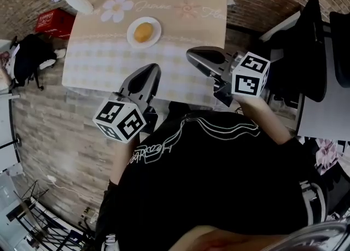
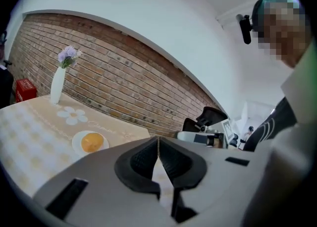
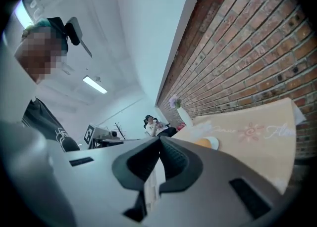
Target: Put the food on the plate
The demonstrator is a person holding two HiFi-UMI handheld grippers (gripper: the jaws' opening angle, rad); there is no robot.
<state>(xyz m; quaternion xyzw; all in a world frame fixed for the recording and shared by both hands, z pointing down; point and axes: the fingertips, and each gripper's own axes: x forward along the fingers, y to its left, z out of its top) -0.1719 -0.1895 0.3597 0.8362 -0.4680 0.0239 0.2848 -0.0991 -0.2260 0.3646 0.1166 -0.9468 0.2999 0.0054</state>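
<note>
Apparently the job is as good as done: the round yellow-orange food (image 1: 143, 31) sits on the white plate (image 1: 131, 39), which rests toward the far side of the table on the flowered tablecloth (image 1: 98, 64), well apart from both tools. As far as the pictures show, no other loose food lies on the cloth, so I judge that nothing is left to carry; the only other thing standing there is a white vase (image 1: 78, 3) with pale flowers at the far left corner. The left gripper (image 1: 155, 70) hangs over the near edge of the table, close to the person's chest and aimed toward the plate with a slight downward tilt. Its jaws are pressed together, tips touching, with nothing between them. The right gripper (image 1: 190, 54) is held at about the same level on the other side, its nose angled across toward the middle of the table. Its jaws too meet at the tips and pinch nothing. Both tools are empty and clear of the plate.
</note>
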